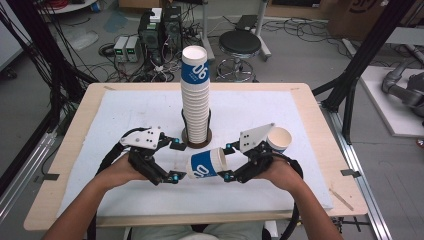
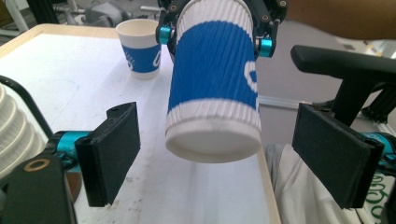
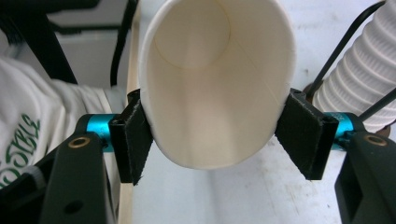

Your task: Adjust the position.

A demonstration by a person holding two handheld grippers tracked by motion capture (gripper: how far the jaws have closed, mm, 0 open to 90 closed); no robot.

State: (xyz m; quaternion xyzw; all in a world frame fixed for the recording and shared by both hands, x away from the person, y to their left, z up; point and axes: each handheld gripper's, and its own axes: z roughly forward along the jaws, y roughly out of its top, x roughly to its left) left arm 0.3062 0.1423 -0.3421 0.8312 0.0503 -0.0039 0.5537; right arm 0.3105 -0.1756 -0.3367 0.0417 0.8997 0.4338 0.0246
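A blue-and-white ribbed paper cup (image 1: 206,164) lies on its side in the air above the white mat, between both grippers. My right gripper (image 1: 227,161) is shut on its open rim end, and the pads squeeze the mouth (image 3: 215,84) slightly oval. The cup's base (image 2: 212,144) points at my left gripper (image 1: 175,161), which is open. Its two pads (image 2: 109,154) stand wide on either side of the base without touching it. Just behind the grippers rises a tall stack of the same cups (image 1: 196,95) in a round wire holder.
A single upright cup (image 1: 278,140) stands on the mat behind my right hand. The white mat (image 1: 125,115) covers most of the wooden table (image 1: 75,145). A stool (image 1: 240,45), boxes and cables sit on the floor beyond the far edge.
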